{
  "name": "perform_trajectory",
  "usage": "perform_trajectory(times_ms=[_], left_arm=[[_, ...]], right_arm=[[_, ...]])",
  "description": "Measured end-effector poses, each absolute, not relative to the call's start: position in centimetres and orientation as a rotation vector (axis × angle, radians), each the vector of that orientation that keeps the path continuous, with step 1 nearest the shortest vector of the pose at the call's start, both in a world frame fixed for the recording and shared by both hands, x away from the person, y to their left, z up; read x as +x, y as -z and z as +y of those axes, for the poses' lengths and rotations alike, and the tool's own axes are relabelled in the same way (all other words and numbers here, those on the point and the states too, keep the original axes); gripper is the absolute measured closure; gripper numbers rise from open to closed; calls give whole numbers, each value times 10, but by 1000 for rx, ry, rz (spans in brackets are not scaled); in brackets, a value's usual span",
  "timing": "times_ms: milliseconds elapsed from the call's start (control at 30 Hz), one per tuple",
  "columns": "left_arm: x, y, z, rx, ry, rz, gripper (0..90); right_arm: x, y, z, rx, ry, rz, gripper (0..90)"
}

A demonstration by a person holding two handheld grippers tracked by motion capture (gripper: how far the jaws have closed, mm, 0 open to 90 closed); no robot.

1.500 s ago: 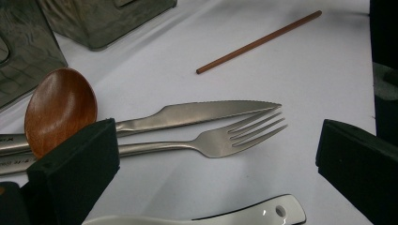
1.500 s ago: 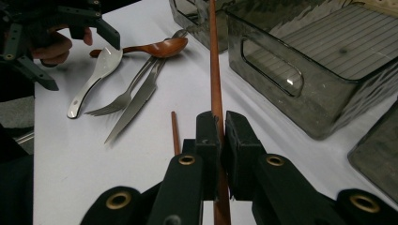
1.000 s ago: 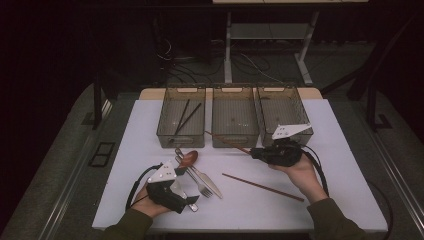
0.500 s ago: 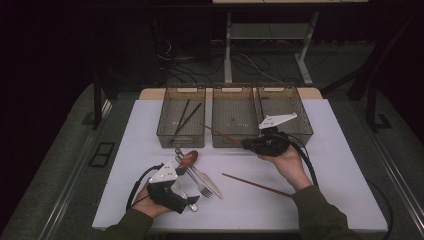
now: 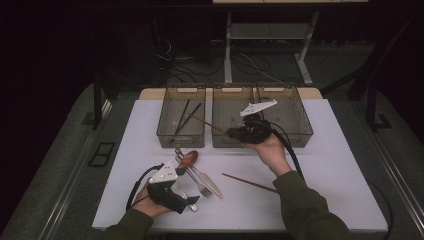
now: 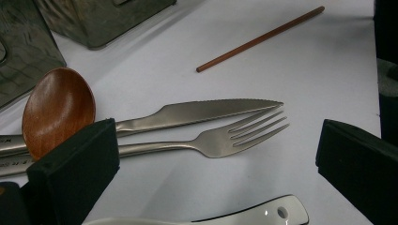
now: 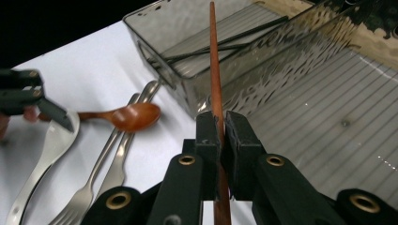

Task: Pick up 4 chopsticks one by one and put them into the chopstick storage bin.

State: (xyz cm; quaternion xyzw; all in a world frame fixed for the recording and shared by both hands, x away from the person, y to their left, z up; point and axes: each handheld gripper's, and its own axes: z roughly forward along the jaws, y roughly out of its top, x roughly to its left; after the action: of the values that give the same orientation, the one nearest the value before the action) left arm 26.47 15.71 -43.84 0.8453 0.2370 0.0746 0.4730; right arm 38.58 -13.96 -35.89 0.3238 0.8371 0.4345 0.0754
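Above the front wall of the middle bin [image 5: 235, 142], the right gripper [image 7: 218, 129] has its jaws pressed together on a brown chopstick [image 7: 215, 70], pinched low on the shaft so the long free end points toward the left bin [image 5: 181, 116], where two dark chopsticks [image 5: 187, 116] already lie; judged from this, sorting by type is in progress. A second brown chopstick [image 5: 249, 182] lies on the table [image 5: 340, 170] toward its near edge, well apart. Near the front left corner, the left gripper [image 6: 216, 154] rests with jaws spread, holding nothing, over the fork [image 6: 220, 140] and knife [image 6: 206, 110]. The right gripper view confirms the pinch; the left gripper view resolves the wooden spoon [image 6: 56, 110] touching the cutlery handles.
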Motion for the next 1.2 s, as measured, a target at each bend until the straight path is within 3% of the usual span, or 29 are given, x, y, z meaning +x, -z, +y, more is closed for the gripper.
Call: perform_trajectory(times_ms=[1200], left_arm=[[265, 438, 158, 2058, -182, 579, 0]], right_arm=[[459, 357, -43, 1074, -1158, 2485, 846]])
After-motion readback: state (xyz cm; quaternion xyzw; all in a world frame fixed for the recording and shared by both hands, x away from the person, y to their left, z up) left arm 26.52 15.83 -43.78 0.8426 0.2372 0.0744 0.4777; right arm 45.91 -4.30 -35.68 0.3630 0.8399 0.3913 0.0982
